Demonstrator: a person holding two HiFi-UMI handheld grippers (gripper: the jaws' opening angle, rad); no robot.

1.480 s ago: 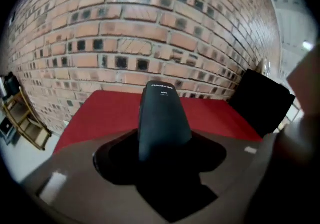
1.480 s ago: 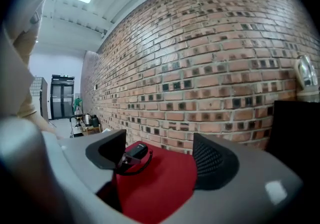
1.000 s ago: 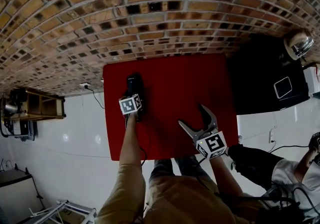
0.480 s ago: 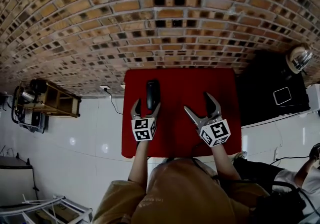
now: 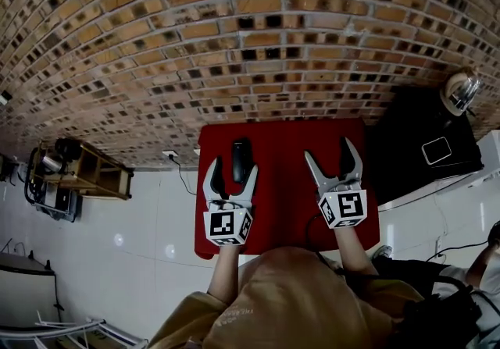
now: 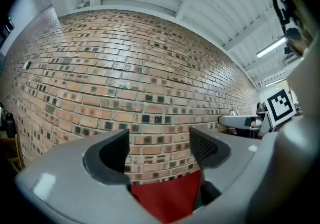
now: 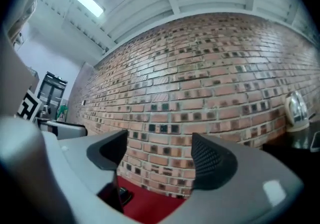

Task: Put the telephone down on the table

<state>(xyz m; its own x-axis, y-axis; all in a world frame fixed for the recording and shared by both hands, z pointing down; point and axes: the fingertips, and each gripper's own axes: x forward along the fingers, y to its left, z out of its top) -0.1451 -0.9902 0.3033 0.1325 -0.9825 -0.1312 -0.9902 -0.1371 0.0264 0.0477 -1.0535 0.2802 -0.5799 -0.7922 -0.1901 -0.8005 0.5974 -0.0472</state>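
Both arms reached forward, side by side, toward the brick wall (image 5: 234,43). Each hand held its gripper up above the red table (image 5: 285,211), pointing almost flat at the wall and not down.

The left gripper (image 5: 231,171) was over the left side of the table. Its jaws were apart and closing, with nothing between them. In the left gripper view only bricks and a bit of red table showed in the gap. The right gripper (image 5: 330,154) was over the right side, well apart from the left one. Its jaws were spread wide and it held nothing.

The telephone (image 5: 241,158) lay flat on the far left part of the table, with its long side pointing at the wall. In the head view it showed between the left gripper's jaws, but it was lower down, and no jaw touched it.

On the floor to the left stood a wooden shelf (image 5: 87,172) with some dark things in it, too small to tell. To the right was a black stand (image 5: 406,129) with a shiny silver thing (image 5: 462,91) on top.
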